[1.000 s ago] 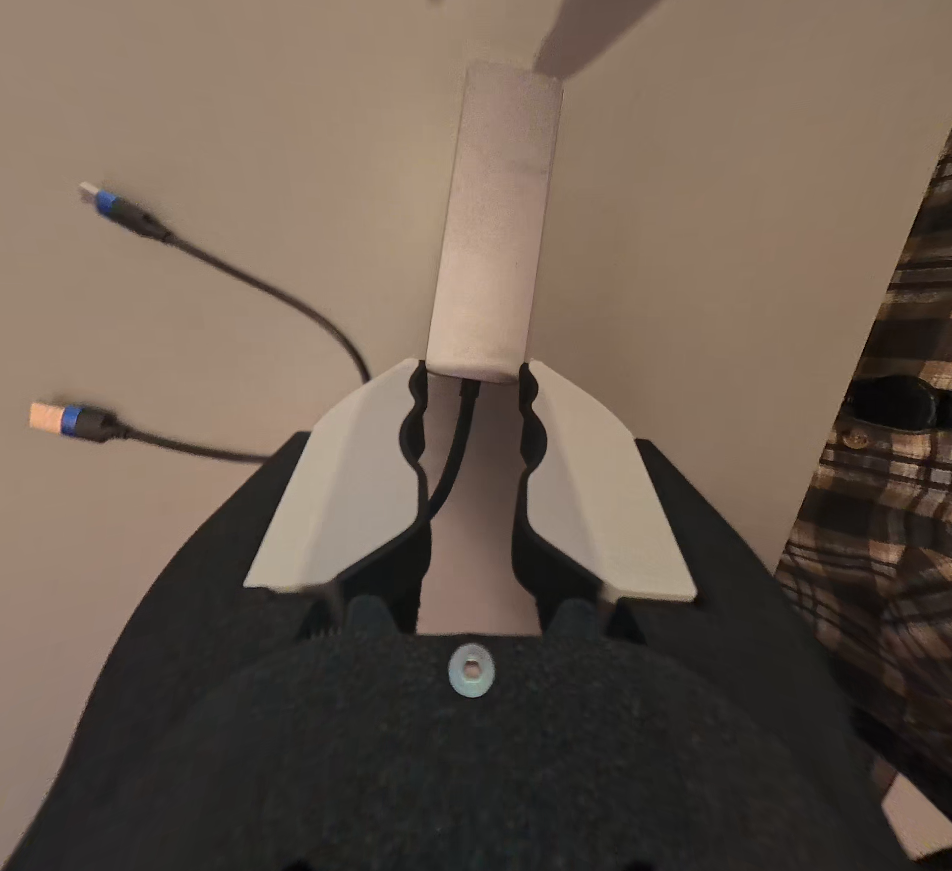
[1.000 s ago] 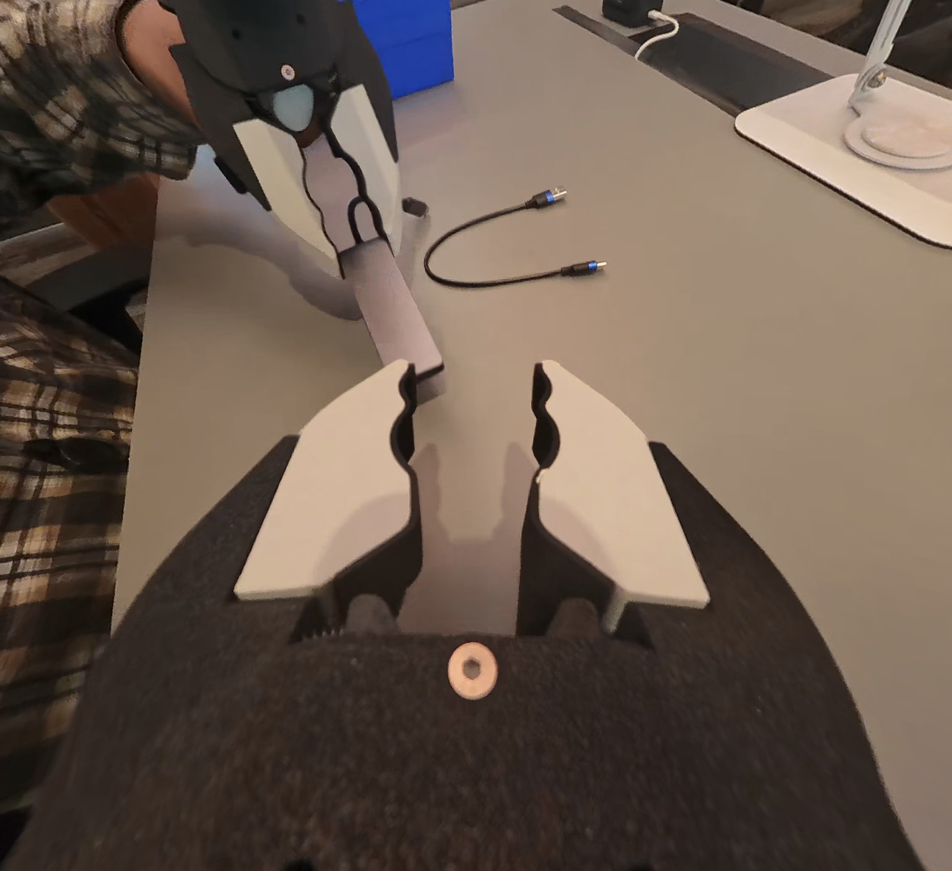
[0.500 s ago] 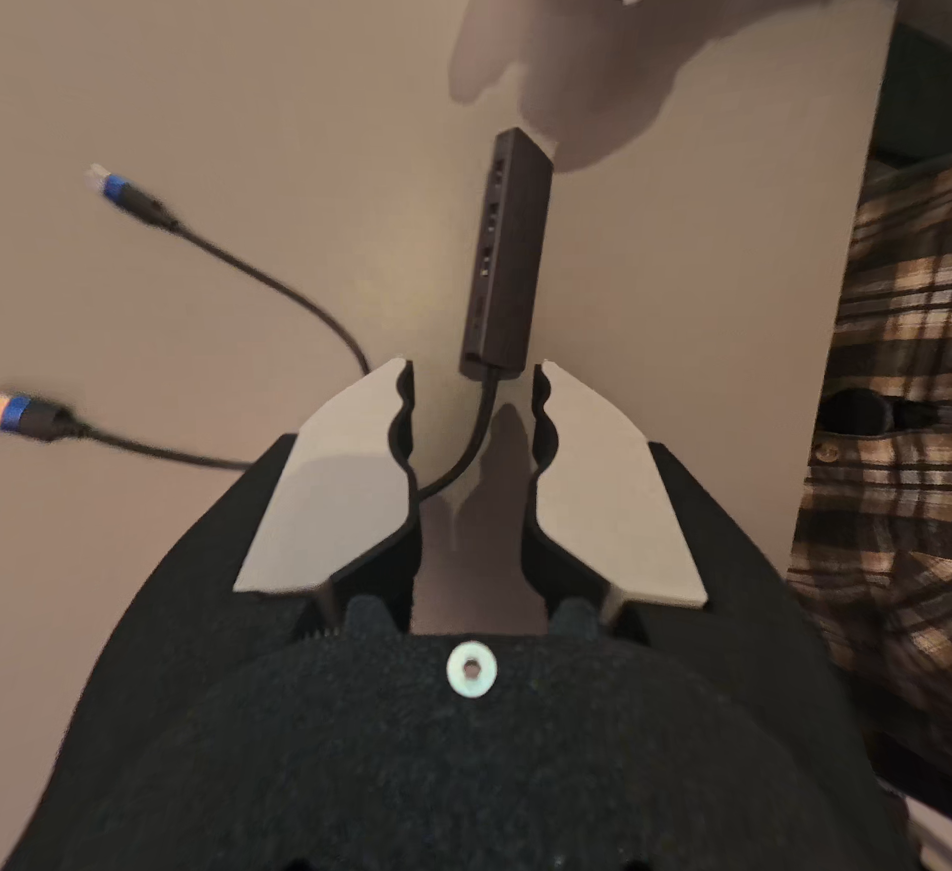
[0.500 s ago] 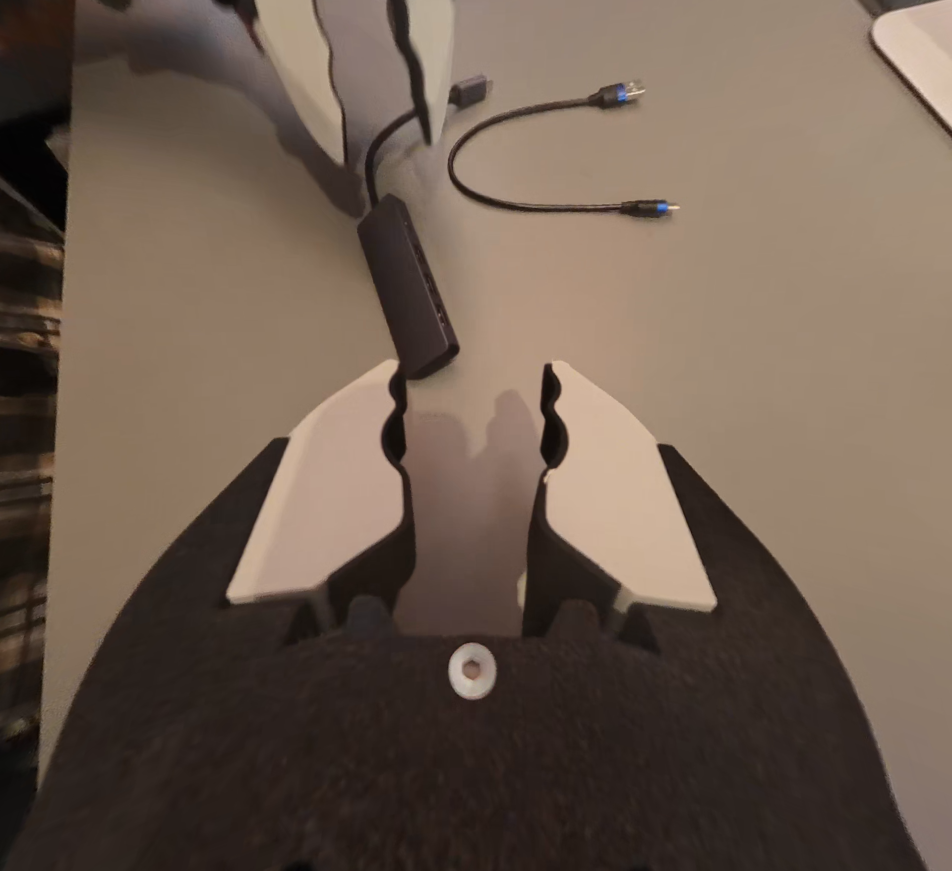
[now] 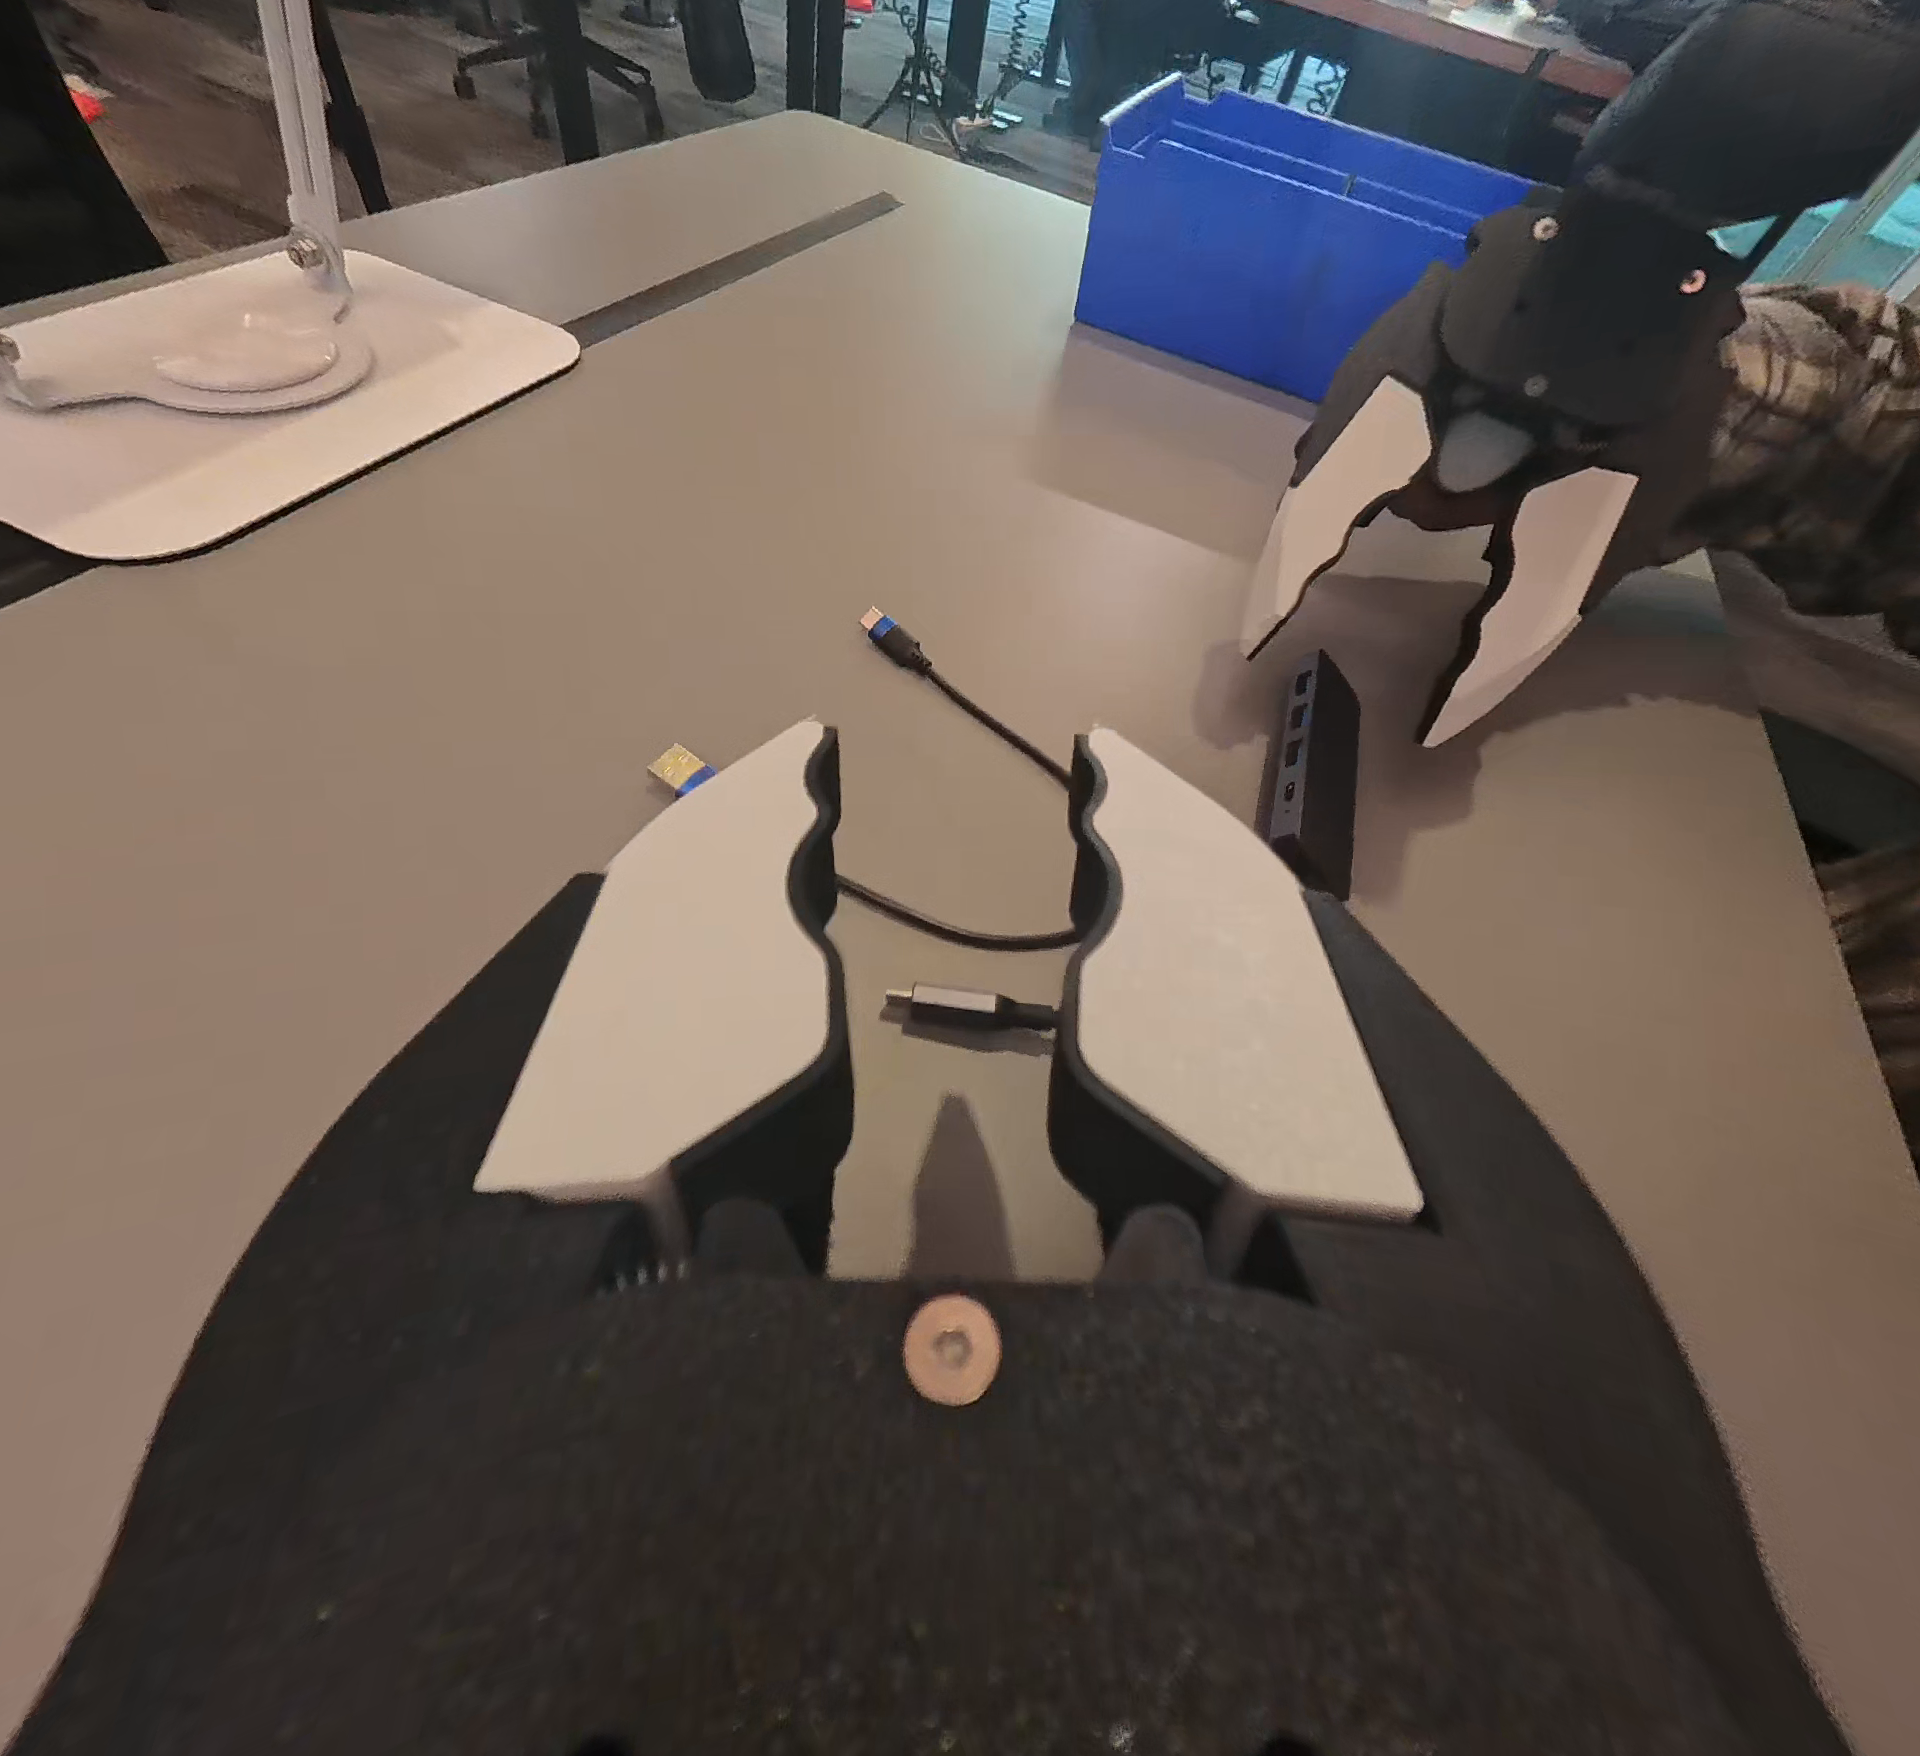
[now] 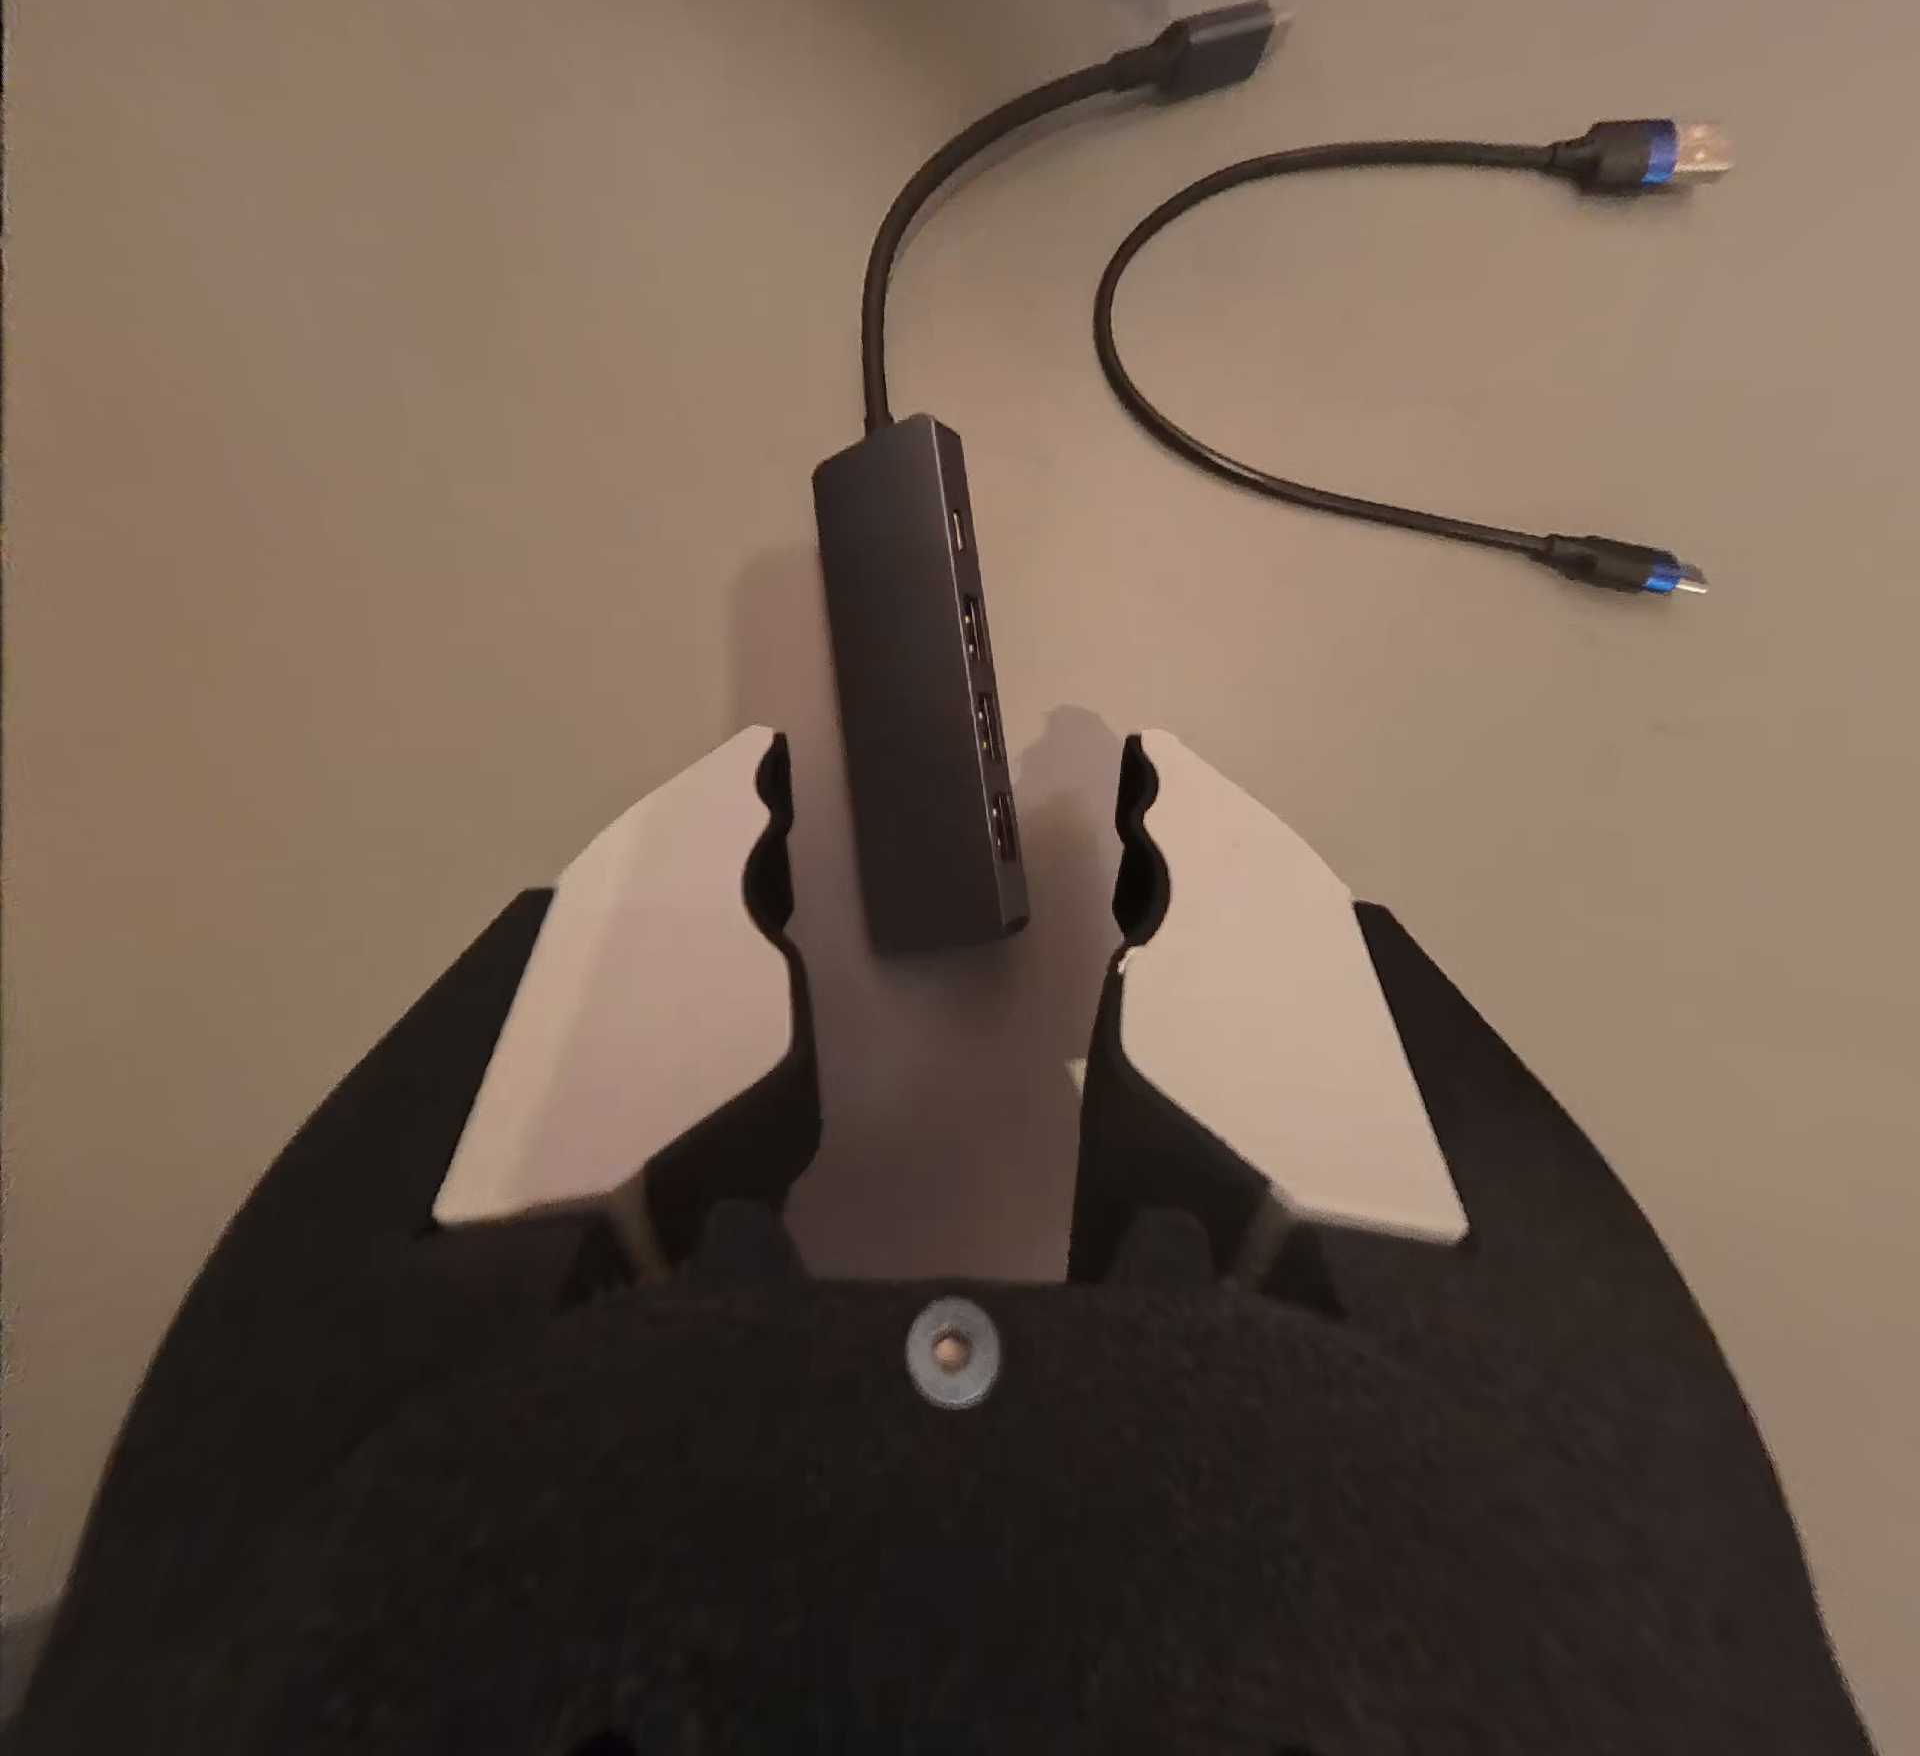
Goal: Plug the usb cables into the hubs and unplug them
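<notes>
Grey desk [image 6: 312,356] carries the hub [image 6: 920,698], lying loose on its narrow side between my wide-open, empty right gripper [image 6: 951,750]. Left gripper [image 5: 951,750] gapes empty over the cable [image 5: 987,730], mid-desk. Closing off-centre could tip the hub, hiding its ports.

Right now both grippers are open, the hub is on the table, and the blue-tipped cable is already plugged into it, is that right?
Not quite: the blue-tipped cable isn't plugged in. The right wrist view shows it lying loose beside the hub, both connectors free and the hub's side ports empty. The rest holds: the left gripper and right gripper are open, and the hub is on the table.
</notes>
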Demonstrator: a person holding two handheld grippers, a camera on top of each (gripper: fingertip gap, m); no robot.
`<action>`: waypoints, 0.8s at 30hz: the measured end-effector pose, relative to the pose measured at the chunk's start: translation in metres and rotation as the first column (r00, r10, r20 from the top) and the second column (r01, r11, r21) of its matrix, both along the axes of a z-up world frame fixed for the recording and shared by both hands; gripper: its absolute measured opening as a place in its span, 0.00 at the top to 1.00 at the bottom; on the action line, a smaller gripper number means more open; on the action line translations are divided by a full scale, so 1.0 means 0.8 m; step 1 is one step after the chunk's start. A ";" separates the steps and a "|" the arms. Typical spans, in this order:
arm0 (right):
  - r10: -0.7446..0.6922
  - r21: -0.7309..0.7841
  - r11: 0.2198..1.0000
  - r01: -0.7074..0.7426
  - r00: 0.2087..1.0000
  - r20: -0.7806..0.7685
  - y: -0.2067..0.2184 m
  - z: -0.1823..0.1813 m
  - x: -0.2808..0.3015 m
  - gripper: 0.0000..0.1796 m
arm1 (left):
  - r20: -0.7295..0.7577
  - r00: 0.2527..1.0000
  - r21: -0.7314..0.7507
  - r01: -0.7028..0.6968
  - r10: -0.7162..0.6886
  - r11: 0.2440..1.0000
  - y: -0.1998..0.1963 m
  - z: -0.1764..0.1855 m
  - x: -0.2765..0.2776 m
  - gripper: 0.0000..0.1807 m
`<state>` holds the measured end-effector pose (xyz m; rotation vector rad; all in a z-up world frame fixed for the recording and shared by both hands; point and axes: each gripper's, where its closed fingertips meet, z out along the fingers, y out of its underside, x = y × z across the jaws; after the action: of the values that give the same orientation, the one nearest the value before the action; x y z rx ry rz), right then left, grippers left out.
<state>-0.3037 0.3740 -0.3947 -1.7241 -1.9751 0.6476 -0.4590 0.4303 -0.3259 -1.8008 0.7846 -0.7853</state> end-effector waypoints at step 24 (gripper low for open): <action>0.048 -0.267 0.963 -0.024 0.995 0.083 -0.013 -0.016 0.010 0.94 | -0.084 0.996 0.061 0.011 -0.006 0.998 -0.009 -0.001 0.013 0.78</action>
<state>-0.2956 0.3637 -0.4076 -1.9054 -2.0615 0.8989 -0.4488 0.4233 -0.3266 -1.7854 0.8628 -0.6876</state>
